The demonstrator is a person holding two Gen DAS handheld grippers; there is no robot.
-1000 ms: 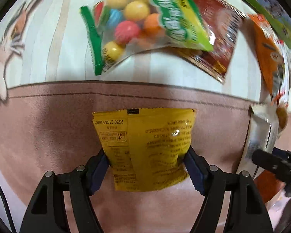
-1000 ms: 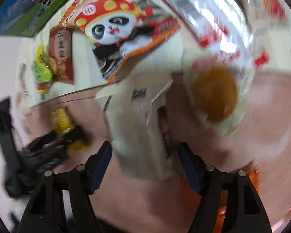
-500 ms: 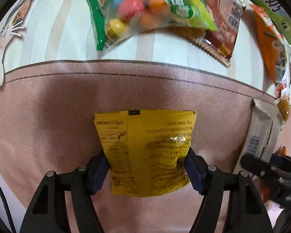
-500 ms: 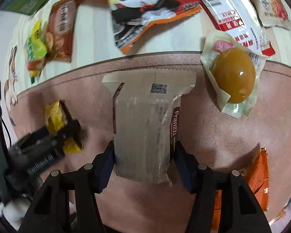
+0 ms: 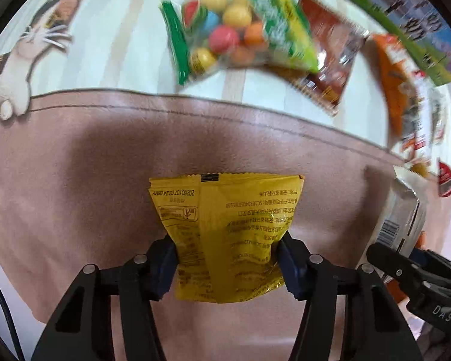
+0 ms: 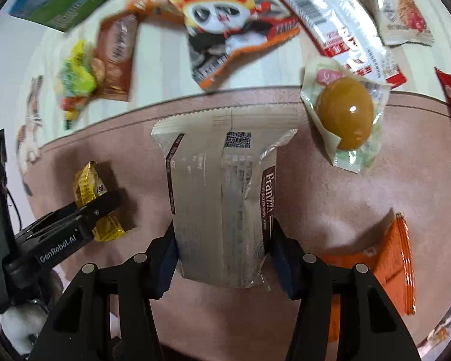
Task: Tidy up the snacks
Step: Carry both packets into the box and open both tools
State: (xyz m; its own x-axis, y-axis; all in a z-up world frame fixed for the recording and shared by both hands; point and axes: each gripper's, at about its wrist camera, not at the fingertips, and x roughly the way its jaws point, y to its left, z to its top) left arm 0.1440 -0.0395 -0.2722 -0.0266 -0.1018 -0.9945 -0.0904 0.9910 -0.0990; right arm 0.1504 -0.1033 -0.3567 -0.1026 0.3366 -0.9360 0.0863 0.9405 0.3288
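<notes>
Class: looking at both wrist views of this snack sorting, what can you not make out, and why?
- Left wrist: candy bag print, motion-blurred.
- Left wrist: white packet, cut by the right gripper.
- Right wrist: yellow packet, partly behind the left gripper.
- Right wrist: orange packet, partly behind the gripper's own finger.

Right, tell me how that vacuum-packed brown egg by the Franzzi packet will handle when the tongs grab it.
The braised egg looks rounded and glossy, so it would likely slip or squirt sideways under pinching. Its loose film edges probably flop and crumple. It seems dense for its size and may dent if squeezed hard.
</notes>
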